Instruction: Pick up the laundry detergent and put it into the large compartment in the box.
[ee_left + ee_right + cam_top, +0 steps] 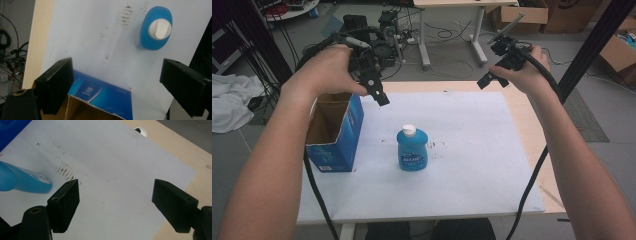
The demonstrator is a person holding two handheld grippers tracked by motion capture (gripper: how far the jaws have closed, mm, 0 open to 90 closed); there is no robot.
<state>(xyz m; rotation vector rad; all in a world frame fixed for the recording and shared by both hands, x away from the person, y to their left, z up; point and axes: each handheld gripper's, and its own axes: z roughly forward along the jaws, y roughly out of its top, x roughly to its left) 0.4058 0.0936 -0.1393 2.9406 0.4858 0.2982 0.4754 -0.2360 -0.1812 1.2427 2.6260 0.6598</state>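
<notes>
A blue bottle point(412, 149) with a white cap stands upright near the middle of the white sheet point(472, 145). An open blue carton point(335, 131) stands at the sheet's left edge. My left gripper point(379, 95) hovers open above the carton's far right corner, nothing between its jaws. From the left gripper view I look down on the bottle point(156, 28) and the carton point(100, 100) under my open left gripper point(122, 87). My right gripper point(488, 80) is held high over the table's far right, open and empty. The right gripper point(125, 205) faces bare sheet, the bottle point(22, 181) at its left.
The sheet covers a light wooden table point(532, 130) with a cable hole point(140, 130) near its far edge. Brown smudges point(432, 146) mark the sheet by the bottle. Cables, desk legs and cardboard boxes point(619, 50) lie on the floor behind. White cloth point(232, 102) is heaped at left.
</notes>
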